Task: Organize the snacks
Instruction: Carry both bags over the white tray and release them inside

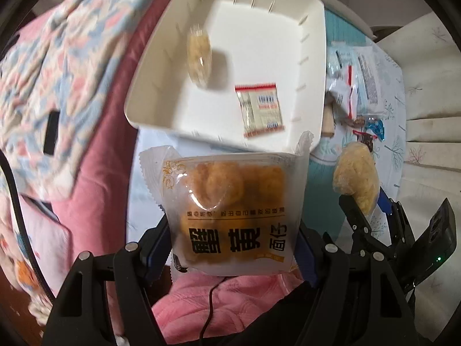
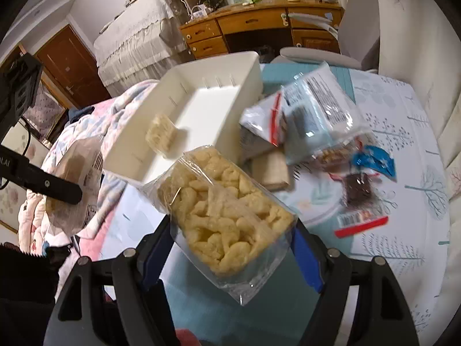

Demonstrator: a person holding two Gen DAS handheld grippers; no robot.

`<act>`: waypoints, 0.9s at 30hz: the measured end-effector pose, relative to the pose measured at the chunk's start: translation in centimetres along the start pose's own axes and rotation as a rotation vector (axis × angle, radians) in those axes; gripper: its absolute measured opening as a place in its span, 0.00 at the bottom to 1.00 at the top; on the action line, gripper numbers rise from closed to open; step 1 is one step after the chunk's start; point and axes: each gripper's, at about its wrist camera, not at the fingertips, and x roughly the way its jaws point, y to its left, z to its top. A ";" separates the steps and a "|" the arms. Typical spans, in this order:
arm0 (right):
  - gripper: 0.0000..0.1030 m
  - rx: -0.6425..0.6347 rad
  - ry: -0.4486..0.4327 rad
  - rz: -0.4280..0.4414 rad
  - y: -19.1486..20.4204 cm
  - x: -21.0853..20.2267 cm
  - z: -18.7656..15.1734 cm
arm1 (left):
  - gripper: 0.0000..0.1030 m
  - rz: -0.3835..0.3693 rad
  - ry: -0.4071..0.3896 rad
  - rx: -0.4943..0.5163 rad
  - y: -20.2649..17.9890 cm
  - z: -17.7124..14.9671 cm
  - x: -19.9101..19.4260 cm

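My left gripper (image 1: 230,230) is shut on a clear packet of golden-brown pastries (image 1: 230,199) with bold black lettering, held above the table. Just beyond it lies a white bin (image 1: 311,57) that holds a pale puffed snack (image 1: 198,57) and a small red-edged sachet (image 1: 260,109). My right gripper (image 2: 230,245) is shut on a clear pack of pale yellow puffed crisps (image 2: 224,216), in front of the same bin (image 2: 247,86). In the left wrist view the right gripper (image 1: 368,216) shows at the right with its pack (image 1: 355,176). In the right wrist view the left gripper (image 2: 57,187) shows at the left edge.
A heap of loose snacks (image 2: 311,109) lies right of the bin on the tree-patterned tablecloth (image 2: 403,150): white and blue packets, a blue wrapper (image 2: 374,161), a brown bar (image 2: 358,187). A pink floral quilt (image 1: 72,72) lies left of the table. A wooden desk (image 2: 259,26) stands behind.
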 end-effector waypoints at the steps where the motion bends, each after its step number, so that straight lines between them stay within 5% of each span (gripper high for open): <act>1: 0.75 0.003 -0.007 0.000 0.5 0.0 0.2 | 0.71 0.007 -0.010 0.014 0.4 0.4 -0.5; 16: 0.76 0.098 -0.105 -0.021 6.6 3.1 2.9 | 0.71 0.001 -0.153 0.177 3.5 5.6 -1.5; 27: 0.77 0.155 -0.119 -0.049 8.0 5.2 3.4 | 0.76 -0.013 -0.176 0.218 4.3 7.6 0.9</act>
